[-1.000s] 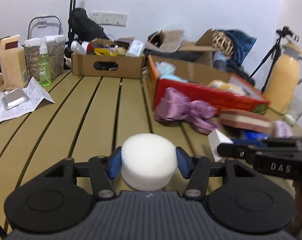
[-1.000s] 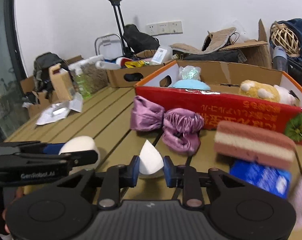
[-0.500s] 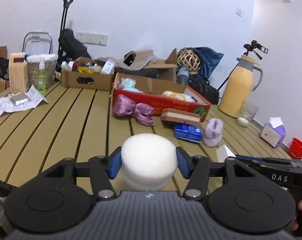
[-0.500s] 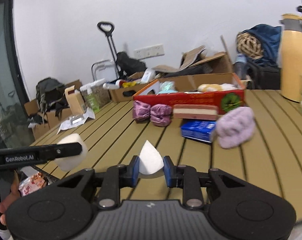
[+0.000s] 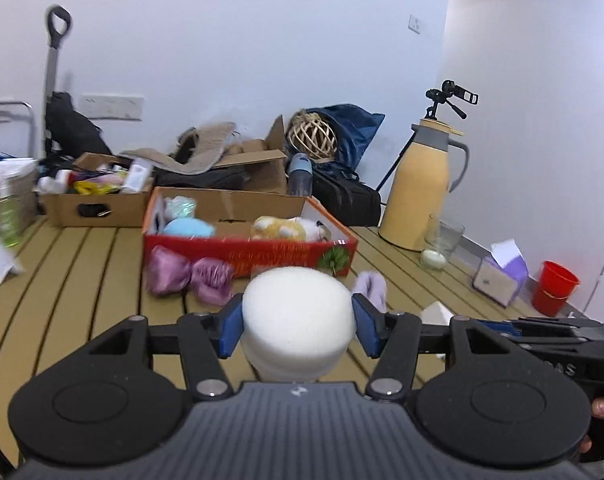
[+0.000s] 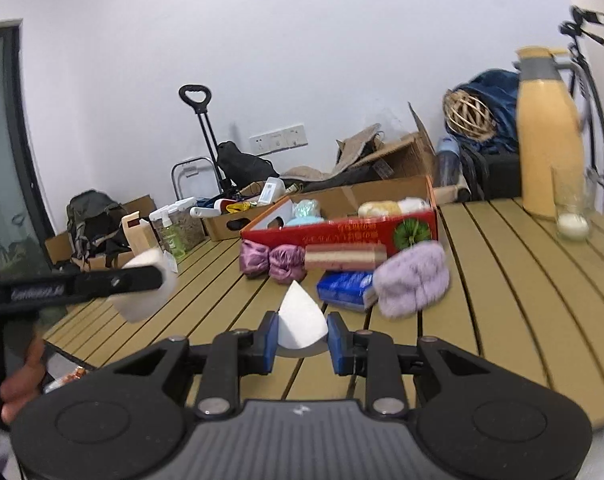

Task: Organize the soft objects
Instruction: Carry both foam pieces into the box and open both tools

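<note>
White round sponge (image 5: 298, 312), red box (image 5: 286, 254), purple satin bow (image 5: 190, 276), possibly pink-and-cream striped sponge (image 6: 343, 258).

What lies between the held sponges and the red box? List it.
The left gripper holds the round sponge, the right gripper the pointed sponge. Before the red box lie a purple bow, layered sponge, blue pack and lilac plush.

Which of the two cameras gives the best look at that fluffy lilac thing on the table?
The right wrist view. There the fluffy lilac thing shows almost whole, beside a blue packet, though blurred. In the left wrist view only a sliver peeks out behind the round white sponge held in the left gripper's jaws.
</note>
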`<state>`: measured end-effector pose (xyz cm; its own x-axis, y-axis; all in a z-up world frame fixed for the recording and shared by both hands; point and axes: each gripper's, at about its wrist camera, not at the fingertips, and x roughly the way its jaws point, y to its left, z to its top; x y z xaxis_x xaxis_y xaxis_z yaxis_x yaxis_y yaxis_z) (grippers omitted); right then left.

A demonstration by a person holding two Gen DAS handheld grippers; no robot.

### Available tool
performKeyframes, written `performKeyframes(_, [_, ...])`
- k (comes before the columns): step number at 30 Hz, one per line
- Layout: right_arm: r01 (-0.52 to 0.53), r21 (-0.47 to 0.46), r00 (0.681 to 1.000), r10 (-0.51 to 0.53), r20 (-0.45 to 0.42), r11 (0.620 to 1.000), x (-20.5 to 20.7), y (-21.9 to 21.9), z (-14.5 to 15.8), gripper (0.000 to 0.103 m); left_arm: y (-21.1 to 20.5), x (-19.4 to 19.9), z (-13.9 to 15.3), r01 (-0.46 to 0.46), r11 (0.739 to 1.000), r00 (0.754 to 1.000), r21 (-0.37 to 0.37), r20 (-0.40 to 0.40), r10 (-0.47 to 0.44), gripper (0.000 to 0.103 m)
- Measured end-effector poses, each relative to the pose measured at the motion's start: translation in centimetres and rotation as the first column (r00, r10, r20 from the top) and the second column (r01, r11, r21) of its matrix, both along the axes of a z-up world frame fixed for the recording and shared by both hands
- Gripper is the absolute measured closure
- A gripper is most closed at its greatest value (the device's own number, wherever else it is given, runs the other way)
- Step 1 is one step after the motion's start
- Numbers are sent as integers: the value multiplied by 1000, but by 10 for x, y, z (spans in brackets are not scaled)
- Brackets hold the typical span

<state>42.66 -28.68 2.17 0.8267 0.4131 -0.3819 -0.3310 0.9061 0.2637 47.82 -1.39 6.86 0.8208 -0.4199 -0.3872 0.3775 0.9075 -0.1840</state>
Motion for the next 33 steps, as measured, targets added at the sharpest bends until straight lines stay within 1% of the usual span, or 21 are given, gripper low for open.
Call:
performKeyframes(3, [-25,-30,999,26,28,999,41,-4,18,77,0,75,19,15,1000,1000,-18,-20,-16,46])
performKeyframes(5, [-42,-42,998,44,43,998,79,-5,34,77,-1,132,28,8,999,997,-40,-78,-11,46])
performKeyframes(7, [-57,-66,997,61,55,996,127,-4,49,77,-4,191,32,-10,1000,992,-23,-129,7,46])
performKeyframes(8, [-61,-71,997,64,34,996,158,-4,53,77,-8,222,33,-36,999,987,-6,-154,34,46])
performKeyframes(10, [-80,-41,997,79,-26,996,213,-6,56,77,-13,273,30,-62,998,980,23,-190,65,46])
performKeyframes(11, [-82,-16,995,81,-57,996,242,-7,56,77,-14,299,26,-94,996,970,13,-223,94,46])
performKeyframes(12, [-79,6,992,79,-94,997,275,-7,55,77,-16,328,18,-110,994,958,5,-267,108,46])
performKeyframes(13, [-71,14,990,72,-121,997,303,-5,52,76,-18,348,10,-116,993,950,10,-290,114,46])
performKeyframes(15, [-42,11,985,43,-165,999,360,1,42,75,-27,387,-8,-150,986,939,68,-301,163,46])
performKeyframes(18, [-5,-43,971,-5,-240,999,434,10,15,75,-34,435,-41,-180,973,914,143,-343,219,45])
performKeyframes(19, [10,-64,965,-26,-262,998,452,12,6,74,-35,447,-52,-210,964,901,162,-350,255,42])
performKeyframes(20, [29,-83,957,-52,-286,996,469,13,-3,71,-34,455,-59,-233,957,892,173,-353,281,39])
performKeyframes(21, [49,-96,946,-78,-315,994,485,13,-13,67,-33,461,-65,-234,958,891,167,-358,281,36])
performKeyframes(23, [96,-102,931,-125,-342,990,504,11,-27,68,-32,463,-65,-205,969,899,140,-364,243,25])
performKeyframes(24, [99,-103,931,-129,-343,990,507,10,-33,68,-31,461,-64,-202,971,905,129,-355,235,20])
performKeyframes(25, [92,-94,932,-119,-343,991,507,9,-36,67,-31,459,-62,-198,972,909,127,-347,231,19])
performKeyframes(27, [77,-99,938,-106,-330,992,504,12,-35,56,-32,456,-62,-196,972,908,127,-352,229,19])
performKeyframes(29, [68,-98,947,-95,-308,993,501,12,-31,53,-33,451,-61,-210,969,901,133,-360,244,19])
performKeyframes(30, [73,-88,950,-96,-296,993,498,11,-28,50,-33,447,-56,-223,966,896,135,-362,257,19])
performKeyframes(31, [78,-80,952,-98,-290,994,495,8,-25,50,-33,445,-51,-222,966,896,131,-364,256,19])
performKeyframes(33, [83,-71,954,-99,-282,994,487,3,-13,50,-31,430,-32,-213,968,906,130,-345,246,19])
